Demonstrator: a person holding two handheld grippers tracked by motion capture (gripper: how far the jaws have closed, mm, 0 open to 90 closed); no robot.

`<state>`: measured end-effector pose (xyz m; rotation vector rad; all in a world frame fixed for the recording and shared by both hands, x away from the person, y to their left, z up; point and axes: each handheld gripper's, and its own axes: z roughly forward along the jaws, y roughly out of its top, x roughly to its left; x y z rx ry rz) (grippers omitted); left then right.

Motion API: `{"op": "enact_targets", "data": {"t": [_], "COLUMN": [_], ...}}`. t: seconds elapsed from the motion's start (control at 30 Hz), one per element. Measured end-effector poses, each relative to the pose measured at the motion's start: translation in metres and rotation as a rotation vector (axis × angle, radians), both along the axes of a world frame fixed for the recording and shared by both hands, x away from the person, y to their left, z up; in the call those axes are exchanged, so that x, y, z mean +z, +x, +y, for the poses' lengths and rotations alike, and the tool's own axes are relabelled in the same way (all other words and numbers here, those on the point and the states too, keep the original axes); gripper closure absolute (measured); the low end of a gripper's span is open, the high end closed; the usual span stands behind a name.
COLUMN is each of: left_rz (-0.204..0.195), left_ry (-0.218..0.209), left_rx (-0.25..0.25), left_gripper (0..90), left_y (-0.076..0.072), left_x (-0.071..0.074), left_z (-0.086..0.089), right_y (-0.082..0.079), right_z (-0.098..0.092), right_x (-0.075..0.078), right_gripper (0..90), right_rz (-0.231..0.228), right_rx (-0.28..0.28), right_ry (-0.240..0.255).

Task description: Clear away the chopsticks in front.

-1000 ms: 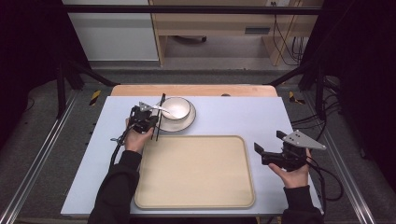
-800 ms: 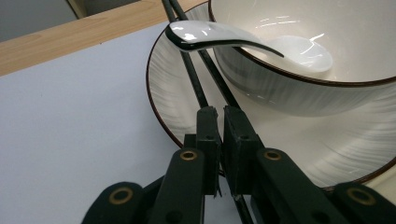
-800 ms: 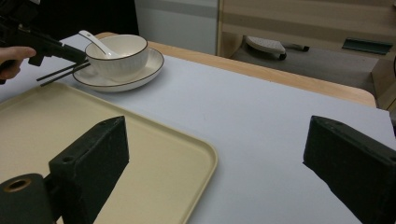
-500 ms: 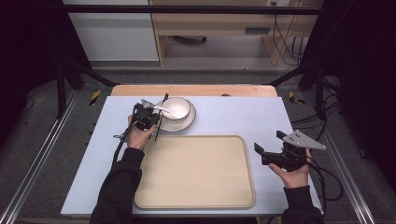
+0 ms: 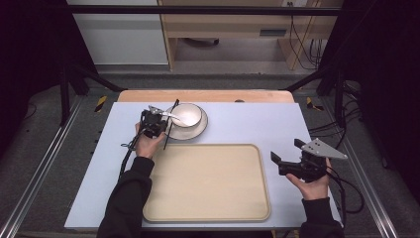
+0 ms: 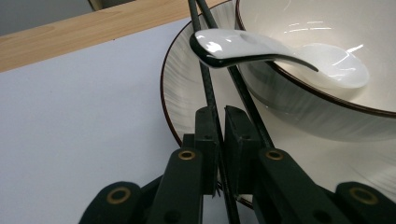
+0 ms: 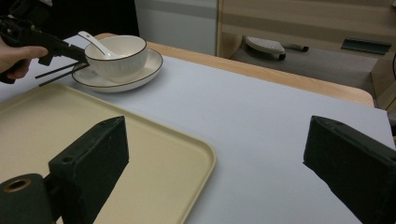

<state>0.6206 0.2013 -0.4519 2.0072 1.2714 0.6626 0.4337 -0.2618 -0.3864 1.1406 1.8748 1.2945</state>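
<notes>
Here the left gripper (image 6: 219, 140) pinches one black chopstick (image 6: 211, 93) beside the bowl (image 5: 186, 115); the hand (image 5: 147, 144) stretches forward over the surface (image 5: 237, 124).

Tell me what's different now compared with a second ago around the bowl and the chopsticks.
Very little. The left gripper stays clamped on the black chopsticks beside the saucer; its jaws eased slightly and closed again, without letting go. The bowl, the white spoon in it, the tray and the open right gripper are where they were.
</notes>
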Motion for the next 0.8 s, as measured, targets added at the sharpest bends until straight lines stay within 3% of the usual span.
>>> {"op": "enact_targets", "data": {"t": [0.2,0.5,0.73,0.8], "left_rz": [0.002,-0.027,-0.034,-0.042], "left_ry": [-0.001,-0.013,-0.022,-0.014], "left_rx": [0.004,0.027,0.055,0.062], "left_gripper": [85.4,85.7,85.7,85.7], "left_y": [0.0,-0.005,-0.015,-0.025], "left_x": [0.0,0.007,0.012,0.015], "left_z": [0.0,0.004,0.016,0.023], "right_y": [0.0,0.0,-0.001,-0.001], "right_z": [0.0,0.0,-0.001,-0.001], "right_x": [0.0,-0.001,0.0,0.0], "right_gripper": [6.7,6.6,6.6,6.6], "right_rz": [0.001,0.002,-0.002,-0.002], "right_rx": [0.001,-0.001,-0.007,-0.008], "right_ry": [-0.001,-0.006,0.001,0.002]}}
